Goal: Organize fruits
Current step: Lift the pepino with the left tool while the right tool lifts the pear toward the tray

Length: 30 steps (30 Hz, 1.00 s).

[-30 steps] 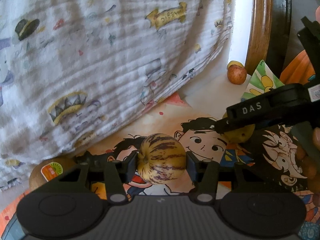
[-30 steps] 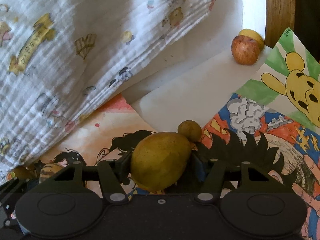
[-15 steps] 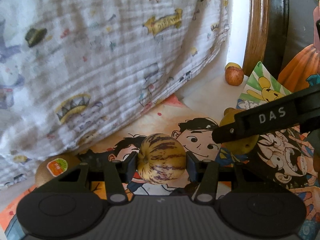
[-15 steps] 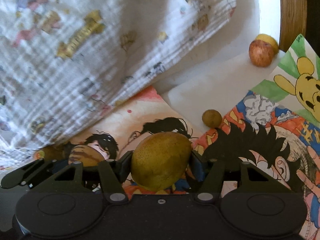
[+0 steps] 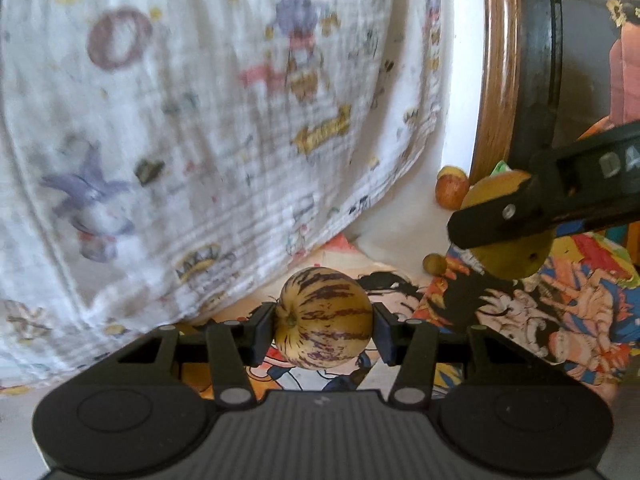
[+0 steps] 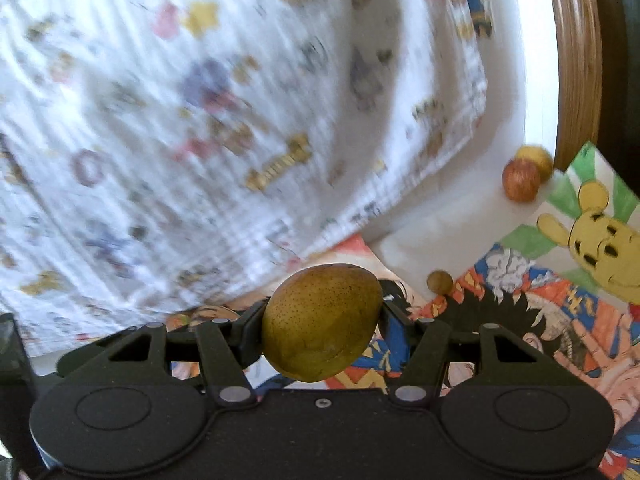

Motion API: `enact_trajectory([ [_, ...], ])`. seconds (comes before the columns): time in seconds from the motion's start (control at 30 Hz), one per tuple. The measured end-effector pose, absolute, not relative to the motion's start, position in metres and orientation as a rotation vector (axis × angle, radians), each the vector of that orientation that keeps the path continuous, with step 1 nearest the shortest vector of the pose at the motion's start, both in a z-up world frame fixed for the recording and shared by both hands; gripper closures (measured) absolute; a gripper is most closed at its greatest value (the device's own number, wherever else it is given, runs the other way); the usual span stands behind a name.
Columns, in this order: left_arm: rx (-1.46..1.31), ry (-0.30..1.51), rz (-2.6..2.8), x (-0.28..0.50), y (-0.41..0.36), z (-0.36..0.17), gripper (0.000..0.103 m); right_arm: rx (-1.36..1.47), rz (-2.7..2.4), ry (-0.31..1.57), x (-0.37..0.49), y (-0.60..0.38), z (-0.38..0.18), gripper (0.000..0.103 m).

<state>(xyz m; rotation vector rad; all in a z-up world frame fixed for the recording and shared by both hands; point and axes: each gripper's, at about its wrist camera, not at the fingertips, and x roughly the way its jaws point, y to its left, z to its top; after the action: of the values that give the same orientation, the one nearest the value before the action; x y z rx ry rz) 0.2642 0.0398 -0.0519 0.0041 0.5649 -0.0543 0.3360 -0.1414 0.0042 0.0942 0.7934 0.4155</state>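
My left gripper is shut on a yellow fruit with purple stripes, held above the cartoon-printed surface. My right gripper is shut on a green-brown pear; that pear also shows at the right of the left wrist view, clamped by the right gripper's black fingers. A red apple and a yellow fruit lie together at the far right by a wooden frame. A small brown round fruit sits on the surface between.
A white cloth with cartoon prints hangs over the left and centre. A curved wooden frame stands at the far right. Colourful cartoon posters cover the surface; a white sheet lies beyond them.
Both grippers have risen and pulled back with their fruits. The kiwi with a sticker at lower left has left the view. The right gripper now sits higher in the left wrist view.
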Motion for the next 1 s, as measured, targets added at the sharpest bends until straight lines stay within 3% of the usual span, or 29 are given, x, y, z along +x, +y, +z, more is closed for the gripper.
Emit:
enact_trajectory([
  [0.43,0.014,0.451,-0.055,0.183,0.023,0.009,0.048,0.101,0.458,0.638,0.226,-0.165,0.092,0.040],
  [1.0,0.004,0.389,-0.106,0.068,0.001,0.037,0.048,0.128,0.385,0.547,0.083,-0.242,0.118,0.040],
])
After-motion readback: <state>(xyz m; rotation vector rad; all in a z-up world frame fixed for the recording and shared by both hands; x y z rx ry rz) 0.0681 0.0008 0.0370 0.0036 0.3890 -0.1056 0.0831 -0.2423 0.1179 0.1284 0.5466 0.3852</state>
